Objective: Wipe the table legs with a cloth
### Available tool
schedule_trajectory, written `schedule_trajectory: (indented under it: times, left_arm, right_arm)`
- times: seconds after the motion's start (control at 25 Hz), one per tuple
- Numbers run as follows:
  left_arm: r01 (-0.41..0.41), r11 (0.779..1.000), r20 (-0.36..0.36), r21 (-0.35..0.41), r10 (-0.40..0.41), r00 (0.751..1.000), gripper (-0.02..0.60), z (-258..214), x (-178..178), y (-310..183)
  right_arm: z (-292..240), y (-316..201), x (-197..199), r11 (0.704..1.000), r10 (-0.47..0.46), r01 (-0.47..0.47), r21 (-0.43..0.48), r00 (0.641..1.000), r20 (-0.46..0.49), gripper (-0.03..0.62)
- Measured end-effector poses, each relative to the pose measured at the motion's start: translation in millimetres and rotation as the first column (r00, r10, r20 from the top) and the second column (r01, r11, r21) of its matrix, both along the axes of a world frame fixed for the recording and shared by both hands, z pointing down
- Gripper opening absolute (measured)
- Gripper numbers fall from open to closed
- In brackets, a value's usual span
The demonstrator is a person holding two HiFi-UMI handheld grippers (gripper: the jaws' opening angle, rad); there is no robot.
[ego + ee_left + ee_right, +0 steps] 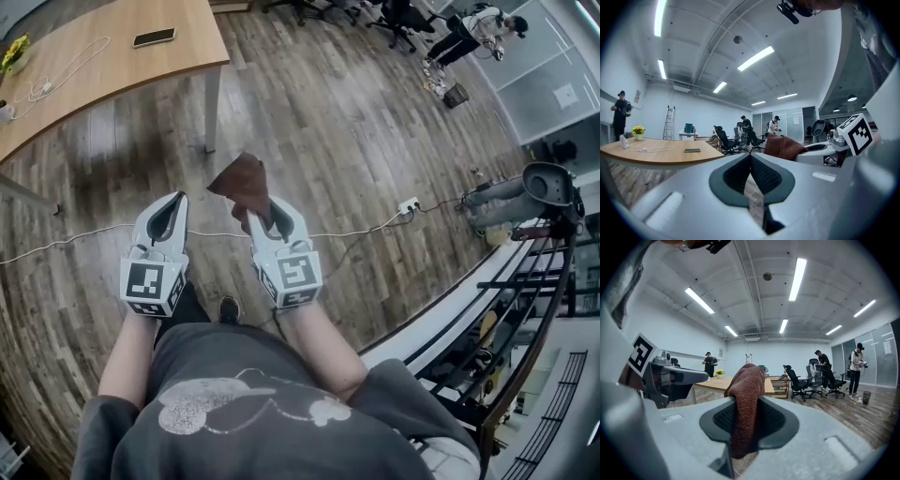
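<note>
My right gripper [747, 420] is clamped on the brown cloth [746, 380]: in its own view the knitted fabric runs down between the two dark pads and bunches up above the tips. In the head view that bunch stands out past the far end of the jaws, hanging over the wooden floor [337, 122]. My left gripper [169, 216] is just to the left of it, level with it, and carries nothing; its own view shows the pads meeting at the tips with only floor showing through the thin slit below. The two grippers are side by side and do not touch.

Beyond the cloth, farther away and slightly left, the pale table leg [212, 111] comes down from the corner of the wooden table [112, 66]. The cloth is near the leg but clearly apart from it. On the tabletop lie a dark phone [154, 37] near the far right edge and a loose white cord [70, 61] to its left, with yellow flowers [13, 52] at the far left edge.

A white cable [66, 242] crosses the floor from left to right under the grippers and reaches a power strip [409, 204] on the right. Office chairs [401, 17] and a standing person [476, 26] are at the far right
</note>
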State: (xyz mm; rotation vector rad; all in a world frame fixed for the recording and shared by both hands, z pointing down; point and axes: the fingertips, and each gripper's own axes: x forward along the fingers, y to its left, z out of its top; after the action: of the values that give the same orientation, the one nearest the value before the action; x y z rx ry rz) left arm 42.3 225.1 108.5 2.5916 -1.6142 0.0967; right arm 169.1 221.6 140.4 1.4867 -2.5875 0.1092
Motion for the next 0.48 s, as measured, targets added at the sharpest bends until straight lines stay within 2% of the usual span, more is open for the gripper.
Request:
schedule_trajectory:
  times: [0.48]
  left_arm:
    - [0.064,0.998,0.006,-0.011,-0.064,0.998,0.020,3,-2,29]
  right_arm:
    - [11,14,2,0.998,-0.058,0.058,-0.034,0.998,-0.006,0.086]
